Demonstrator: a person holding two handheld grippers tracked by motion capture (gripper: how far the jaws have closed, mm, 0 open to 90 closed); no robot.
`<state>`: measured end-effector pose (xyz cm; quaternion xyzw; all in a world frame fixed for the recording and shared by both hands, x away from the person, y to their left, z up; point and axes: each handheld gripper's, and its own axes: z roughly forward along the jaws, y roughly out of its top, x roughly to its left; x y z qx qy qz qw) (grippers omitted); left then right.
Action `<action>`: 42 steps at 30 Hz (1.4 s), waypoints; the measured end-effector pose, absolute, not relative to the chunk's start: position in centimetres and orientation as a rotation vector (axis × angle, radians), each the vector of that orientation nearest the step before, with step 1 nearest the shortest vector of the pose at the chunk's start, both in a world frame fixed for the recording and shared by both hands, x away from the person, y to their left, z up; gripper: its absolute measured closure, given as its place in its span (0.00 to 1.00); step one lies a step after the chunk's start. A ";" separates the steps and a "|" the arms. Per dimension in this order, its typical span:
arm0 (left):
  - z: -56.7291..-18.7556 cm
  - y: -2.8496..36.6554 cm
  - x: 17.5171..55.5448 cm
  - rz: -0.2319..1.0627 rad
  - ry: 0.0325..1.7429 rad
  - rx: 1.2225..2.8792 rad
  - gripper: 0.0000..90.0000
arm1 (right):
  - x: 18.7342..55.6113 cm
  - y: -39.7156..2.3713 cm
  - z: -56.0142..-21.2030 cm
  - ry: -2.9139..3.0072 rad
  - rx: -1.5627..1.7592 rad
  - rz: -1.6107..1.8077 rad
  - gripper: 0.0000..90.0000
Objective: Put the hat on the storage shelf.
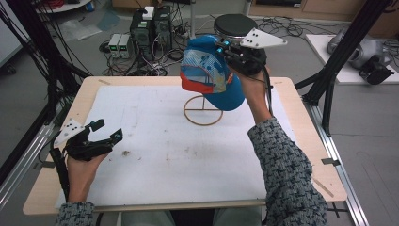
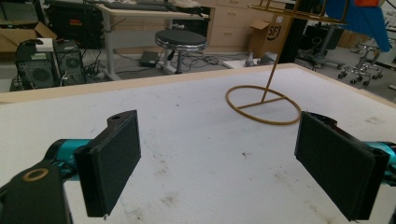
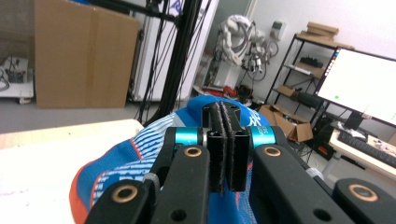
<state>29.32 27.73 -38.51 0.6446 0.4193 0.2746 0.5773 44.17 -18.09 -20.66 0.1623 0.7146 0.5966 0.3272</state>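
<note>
Blue cap (image 1: 211, 75), orange brim edge, pale striped panel on its side. It is up off the table, directly above the wire stand (image 1: 203, 110) and over that stand's ring base. Whether the cap's underside touches the top of the stand cannot be told from the high view.

Right gripper (image 1: 226, 48) is at the cap's upper far side, above the stand. In the right gripper view its two black jaws are pressed together, pads face to face, with the blue cap cloth (image 3: 140, 149) bunched right under and around them; the pinch looks to be on the cap's fabric. The grey three-cornered plate rides on top of this gripper. Forearm in a speckled dark sleeve (image 1: 287, 174) comes up from the near right of the stand.

Wire stand: thin tan wire, round ring flat on the white mat (image 1: 160, 155), one stem rising from the ring. In the left gripper view the ring (image 2: 264, 104) lies ahead and to the right of the jaws.

Left gripper (image 1: 106, 132) sits low over the mat, well to the near left of the stand, held in the person's left hand (image 1: 82, 169). Jaws spread wide apart, nothing between the pads (image 2: 114, 161), bare mat showing in the gap.

Beyond the stand, off the table's far edge: a round black stool (image 1: 234, 23) and computer towers (image 1: 150, 28) on the floor.
</note>
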 end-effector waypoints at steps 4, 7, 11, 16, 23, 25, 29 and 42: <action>-38.5 27.8 29.3 0.642 0.981 1.508 0.16 | 45.3 -17.2 -20.6 1.908 0.433 1.527 0.99; -38.5 27.7 29.4 0.639 0.980 1.506 0.16 | 46.1 -16.6 -20.6 1.925 0.445 1.512 0.99; -38.6 27.7 29.4 0.636 0.980 1.512 0.16 | 47.0 -16.0 -21.1 1.954 0.470 1.485 0.99; -38.6 27.6 29.4 0.633 0.980 1.505 0.16 | 47.9 -15.3 -21.3 1.990 0.504 1.452 0.99; -38.6 27.6 29.5 0.630 0.981 1.506 0.16 | 49.0 -14.7 -22.2 2.036 0.557 1.424 0.99; -38.6 27.5 29.5 0.629 0.979 1.508 0.16 | 49.1 -14.6 -22.4 2.044 0.562 1.414 0.99; -38.7 27.4 29.6 0.627 0.976 1.515 0.16 | 49.5 -14.1 -22.4 2.039 0.564 1.394 0.99; -38.7 27.7 29.5 0.627 0.980 1.506 0.16 | 50.5 -12.8 -21.5 2.017 0.642 1.398 0.99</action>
